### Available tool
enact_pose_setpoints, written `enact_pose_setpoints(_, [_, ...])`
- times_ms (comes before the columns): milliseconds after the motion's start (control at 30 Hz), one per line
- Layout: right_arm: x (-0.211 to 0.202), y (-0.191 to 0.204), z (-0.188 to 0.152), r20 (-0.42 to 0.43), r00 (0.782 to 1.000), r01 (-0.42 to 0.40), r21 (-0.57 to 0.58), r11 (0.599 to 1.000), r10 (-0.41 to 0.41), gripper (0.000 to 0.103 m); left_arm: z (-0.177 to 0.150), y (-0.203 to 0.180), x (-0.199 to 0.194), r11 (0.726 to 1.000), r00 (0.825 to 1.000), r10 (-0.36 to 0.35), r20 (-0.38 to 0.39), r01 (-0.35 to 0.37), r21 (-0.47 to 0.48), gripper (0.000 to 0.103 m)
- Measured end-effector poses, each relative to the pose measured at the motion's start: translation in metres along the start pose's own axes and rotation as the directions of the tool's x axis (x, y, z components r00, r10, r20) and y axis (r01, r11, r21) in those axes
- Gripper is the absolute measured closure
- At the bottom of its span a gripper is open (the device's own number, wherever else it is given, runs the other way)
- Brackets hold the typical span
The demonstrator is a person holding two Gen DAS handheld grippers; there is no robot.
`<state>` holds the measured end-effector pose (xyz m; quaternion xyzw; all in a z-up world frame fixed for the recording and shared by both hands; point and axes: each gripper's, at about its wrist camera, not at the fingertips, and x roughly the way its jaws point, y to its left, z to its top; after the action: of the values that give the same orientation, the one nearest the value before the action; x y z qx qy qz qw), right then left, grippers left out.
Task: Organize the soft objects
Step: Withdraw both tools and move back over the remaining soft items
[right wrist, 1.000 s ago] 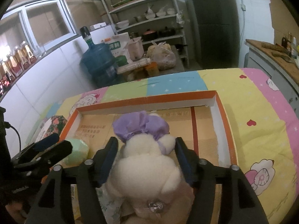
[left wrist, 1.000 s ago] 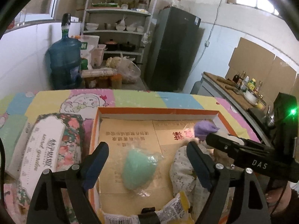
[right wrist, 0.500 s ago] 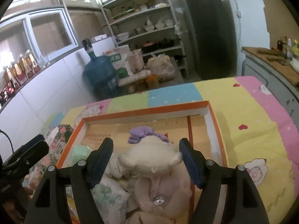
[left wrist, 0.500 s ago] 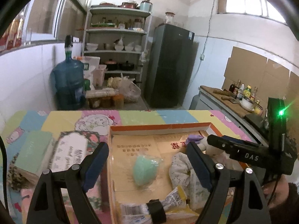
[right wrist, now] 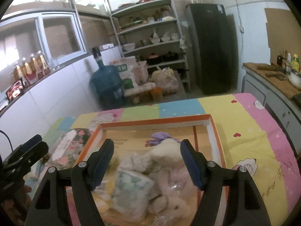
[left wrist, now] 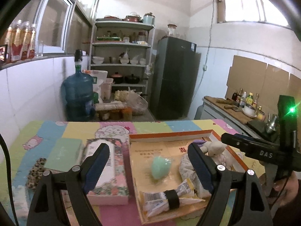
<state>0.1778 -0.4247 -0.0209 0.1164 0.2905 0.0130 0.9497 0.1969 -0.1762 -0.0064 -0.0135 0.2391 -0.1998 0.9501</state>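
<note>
An orange-rimmed cardboard box (left wrist: 169,134) (right wrist: 156,121) lies on the colourful mat. In it are a white plush doll (left wrist: 214,147) (right wrist: 165,150) with a purple bow, a green soft lump in plastic (left wrist: 160,166), a floral cloth (left wrist: 186,167), a banded packet (left wrist: 169,197), a tissue pack (right wrist: 131,186) and a pink plush (right wrist: 176,188). My left gripper (left wrist: 147,150) hangs open above the box's left edge, holding nothing. My right gripper (right wrist: 147,146) is open above the doll, clear of it. Each view shows the other gripper at its side: the right gripper (left wrist: 225,138) and the left gripper (right wrist: 35,143).
Left of the box on the mat lie a floral tissue box (left wrist: 111,169) (right wrist: 69,146), a pale green box (left wrist: 64,155) and a leopard-print piece (left wrist: 35,171). Beyond the table stand a blue water jug (left wrist: 79,96), shelves and a dark fridge (left wrist: 175,79). A counter (right wrist: 272,79) runs along the right.
Both grippers have drawn back and risen away from the box. The plush doll that filled the gap between the right fingers now lies in the box, free of them.
</note>
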Motion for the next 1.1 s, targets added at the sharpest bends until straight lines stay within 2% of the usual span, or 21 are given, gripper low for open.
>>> enact_pose_setpoints(200, [-0.028,0.036,-0.003,0.052,0.998,-0.014,-0.051,0.999,0.017,0.028,-0.005,0.017,-0.031,1.000,0.999,0.023,0.036,-0.023,-0.008,0.018])
enact_pose_setpoints(367, [-0.042,0.062,-0.008,0.063,0.997,-0.042,-0.069,0.997,0.047,0.028,-0.005,0.032,-0.057,0.999,0.997,0.037,0.065,-0.036,-0.015,0.018])
enact_pose_setpoints(600, [-0.056,0.104,-0.016,0.085,0.989,-0.112,-0.093,0.989,0.120,0.028,-0.008,0.062,-0.097,0.998,0.993,0.064,0.103,-0.062,-0.023,0.018])
enact_pose_setpoints(867, [-0.059,0.160,-0.033,0.083,0.972,-0.207,-0.143,0.968,0.220,0.028,-0.019,0.103,-0.140,0.987,0.976,0.158,0.151,-0.151,-0.055,0.018])
enact_pose_setpoints(1100, [-0.052,0.203,-0.054,0.044,0.952,-0.291,-0.183,0.939,0.304,0.028,-0.039,0.135,-0.164,0.967,0.955,0.253,0.154,-0.242,-0.084,0.018])
